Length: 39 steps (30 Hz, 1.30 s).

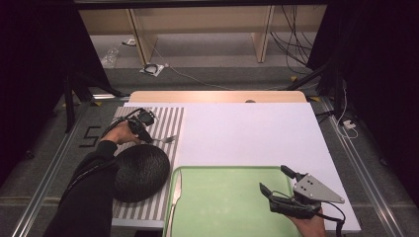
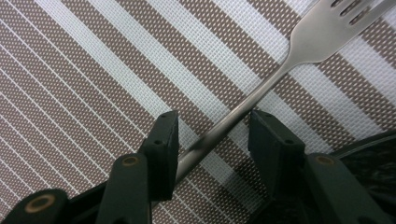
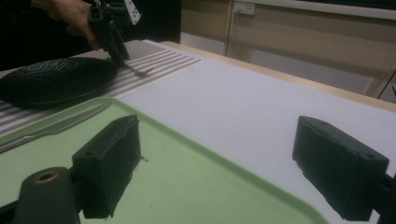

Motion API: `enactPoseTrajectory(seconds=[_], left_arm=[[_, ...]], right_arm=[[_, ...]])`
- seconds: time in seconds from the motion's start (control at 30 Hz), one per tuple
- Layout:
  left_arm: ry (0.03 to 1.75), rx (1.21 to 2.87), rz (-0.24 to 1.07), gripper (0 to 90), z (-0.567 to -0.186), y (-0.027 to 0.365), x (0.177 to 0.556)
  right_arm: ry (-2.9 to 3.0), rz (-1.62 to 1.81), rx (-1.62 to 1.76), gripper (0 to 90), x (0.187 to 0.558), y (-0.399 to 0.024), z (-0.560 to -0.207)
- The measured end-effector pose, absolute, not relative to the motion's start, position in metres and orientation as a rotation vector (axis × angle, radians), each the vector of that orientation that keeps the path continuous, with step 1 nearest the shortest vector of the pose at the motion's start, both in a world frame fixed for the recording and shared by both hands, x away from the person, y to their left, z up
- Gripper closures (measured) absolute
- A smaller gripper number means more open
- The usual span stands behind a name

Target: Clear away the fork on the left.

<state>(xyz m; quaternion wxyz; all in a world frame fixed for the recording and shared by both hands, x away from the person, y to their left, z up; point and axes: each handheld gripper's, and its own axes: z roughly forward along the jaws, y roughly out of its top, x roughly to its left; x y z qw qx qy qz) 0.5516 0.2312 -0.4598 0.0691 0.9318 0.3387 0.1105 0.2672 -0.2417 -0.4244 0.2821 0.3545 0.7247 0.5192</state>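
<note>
silver metal: a fork (image 2: 299, 46) lies flat on the striped placemat (image 1: 168, 118), which serves as the landmark here.
placemat: woven, brown and pale stripes, on the left part of the white table cover (image 1: 247, 133).
fork position: near the placemat's right edge, toward its far half, tines pointing right and away from the left gripper (image 1: 148, 138).
left gripper: angled down over the placemat, held by the person's left hand (image 1: 116, 133); its two black jaws stand half spread, one on each side of the fork's handle.
left grip: the handle runs slantwise through the gap; one jaw is right against it, the other looks just clear, so whether it is pinched cannot be told.
black plate (image 1: 138, 170): round, dark, textured, resting on the near half of the placemat, just nearer than the fork.
green tray (image 1: 222, 197): just right of the placemat, at the table's near edge.
knife (image 1: 175, 195): lies along the tray's left side, closest to the placemat.
right gripper (image 1: 277, 181): well right of the placemat, above the tray's right part, jaws spread wide with nothing between them.
</note>
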Motion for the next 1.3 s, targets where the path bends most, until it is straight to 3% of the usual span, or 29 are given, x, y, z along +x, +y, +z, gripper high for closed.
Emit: enactPoseTrajectory(seconds=[0.5, 1.3], left_arm=[[0.999, 2.818, 0.311, 59.9, -0.4597, 0.2293, 0.5520], [0.982, 2.821, 0.236, 77.7, -0.4597, 0.2274, 0.5512]], right_arm=[[1.945, 1.386, 0.951, 16.0, 0.2674, -0.2423, -0.4243], [1.941, 1.389, 0.949, 16.1, 0.2673, -0.2418, -0.4244]])
